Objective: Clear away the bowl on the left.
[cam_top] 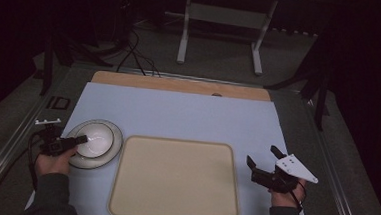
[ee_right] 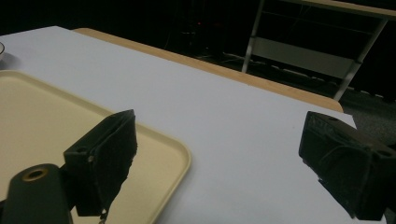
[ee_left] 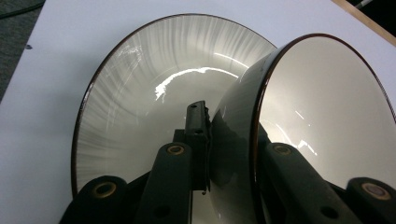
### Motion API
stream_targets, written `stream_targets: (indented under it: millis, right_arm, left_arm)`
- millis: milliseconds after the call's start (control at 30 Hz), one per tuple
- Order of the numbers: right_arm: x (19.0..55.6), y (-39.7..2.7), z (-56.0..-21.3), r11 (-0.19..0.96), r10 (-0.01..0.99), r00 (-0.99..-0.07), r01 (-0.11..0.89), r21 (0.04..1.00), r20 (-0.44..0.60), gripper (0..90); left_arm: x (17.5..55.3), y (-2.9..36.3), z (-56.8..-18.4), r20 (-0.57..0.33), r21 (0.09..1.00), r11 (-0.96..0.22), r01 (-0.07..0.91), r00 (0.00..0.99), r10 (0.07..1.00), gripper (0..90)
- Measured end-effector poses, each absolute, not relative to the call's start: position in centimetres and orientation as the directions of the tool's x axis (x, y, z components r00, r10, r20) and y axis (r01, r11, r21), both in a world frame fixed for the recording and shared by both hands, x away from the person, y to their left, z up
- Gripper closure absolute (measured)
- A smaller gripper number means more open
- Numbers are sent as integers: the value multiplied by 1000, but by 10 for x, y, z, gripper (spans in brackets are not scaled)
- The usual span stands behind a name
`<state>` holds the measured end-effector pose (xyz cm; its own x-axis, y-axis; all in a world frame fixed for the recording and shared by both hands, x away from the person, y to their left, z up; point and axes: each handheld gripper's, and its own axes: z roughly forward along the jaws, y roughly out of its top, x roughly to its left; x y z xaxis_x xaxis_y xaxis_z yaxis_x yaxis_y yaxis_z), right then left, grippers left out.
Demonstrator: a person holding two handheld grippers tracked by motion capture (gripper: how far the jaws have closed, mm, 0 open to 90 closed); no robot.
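Left claw [cam_top: 82,140] is clamped tight on the bowl's [ee_left: 322,116] rim, one jaw inside, one outside on the wall. The bowl sits on the plate [ee_left: 140,84] at the desk's [cam_top: 188,115] left side, just beside the beige tray [cam_top: 174,179]. In the left gripper view the bowl looks tipped against the plate's glossy centre. Over on the right, the right claw [cam_top: 263,159] hangs wide open with nothing between its jaws, above the white desk just off the tray's right edge.
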<state>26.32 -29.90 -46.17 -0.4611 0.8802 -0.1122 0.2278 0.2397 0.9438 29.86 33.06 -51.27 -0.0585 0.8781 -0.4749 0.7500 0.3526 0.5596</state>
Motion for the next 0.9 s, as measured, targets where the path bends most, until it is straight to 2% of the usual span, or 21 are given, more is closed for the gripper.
stream_targets:
  millis: [900]
  right_arm:
    - [263, -299, -461, 243, 877, -467, 224, 944, -115, 110]
  left_arm:
    - [289, 325, -496, -516, 609, 373, 700, -7, 857, 795]
